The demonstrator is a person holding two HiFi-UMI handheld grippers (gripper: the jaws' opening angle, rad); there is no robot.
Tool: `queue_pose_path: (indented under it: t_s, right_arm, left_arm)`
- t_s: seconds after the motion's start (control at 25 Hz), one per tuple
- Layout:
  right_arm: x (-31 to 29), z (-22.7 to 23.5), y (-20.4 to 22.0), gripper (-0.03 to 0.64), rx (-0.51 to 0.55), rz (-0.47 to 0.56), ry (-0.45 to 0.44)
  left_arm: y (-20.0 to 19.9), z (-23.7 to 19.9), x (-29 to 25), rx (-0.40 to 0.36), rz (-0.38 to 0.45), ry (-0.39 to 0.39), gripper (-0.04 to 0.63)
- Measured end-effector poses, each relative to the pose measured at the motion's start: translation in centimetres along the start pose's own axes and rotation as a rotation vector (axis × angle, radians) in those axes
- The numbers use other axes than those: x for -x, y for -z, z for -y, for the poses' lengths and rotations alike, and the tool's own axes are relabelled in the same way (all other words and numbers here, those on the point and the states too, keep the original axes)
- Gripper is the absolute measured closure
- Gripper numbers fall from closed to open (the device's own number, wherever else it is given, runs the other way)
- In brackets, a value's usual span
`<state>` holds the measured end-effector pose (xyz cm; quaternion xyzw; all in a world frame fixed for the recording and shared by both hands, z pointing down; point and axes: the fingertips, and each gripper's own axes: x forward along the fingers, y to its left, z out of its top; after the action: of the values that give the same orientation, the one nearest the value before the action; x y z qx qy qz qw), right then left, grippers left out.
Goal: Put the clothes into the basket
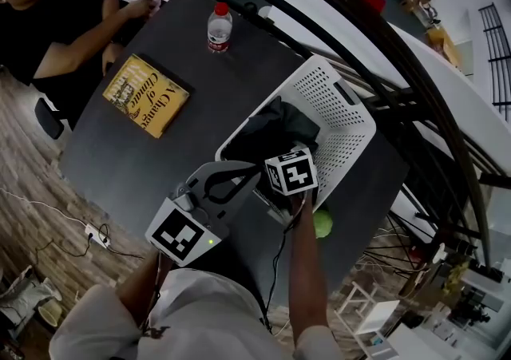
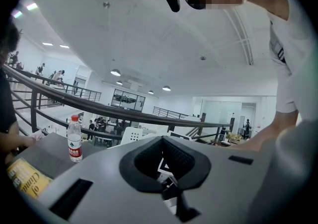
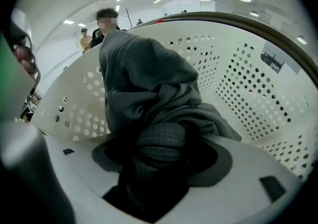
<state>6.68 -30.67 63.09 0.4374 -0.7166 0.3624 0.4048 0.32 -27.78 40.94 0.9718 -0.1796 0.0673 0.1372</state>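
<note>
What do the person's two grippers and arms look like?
The left gripper and the right gripper are light grey plastic, with black lining round the opening. Each carries a white cube with black square markers. A thin black cable runs along the right arm. The person wears a pale short-sleeved shirt.
</note>
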Motion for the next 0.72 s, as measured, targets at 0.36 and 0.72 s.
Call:
queue_pose_path:
  t_s: [0.36,0.72]
  right_arm:
    - [-0.1,0.0,0.2,0.256,0.011,-0.017,0.005]
    - [0.9,-0.3,0.4,0.199,0.062,-0.041,0.031]
  left_arm:
    - [-0.2,0.0,0.3,0.000,0.005,-0.001,0.592]
    - [-0.8,0.5,0.6,-0.011,0.015,0.002,0.592]
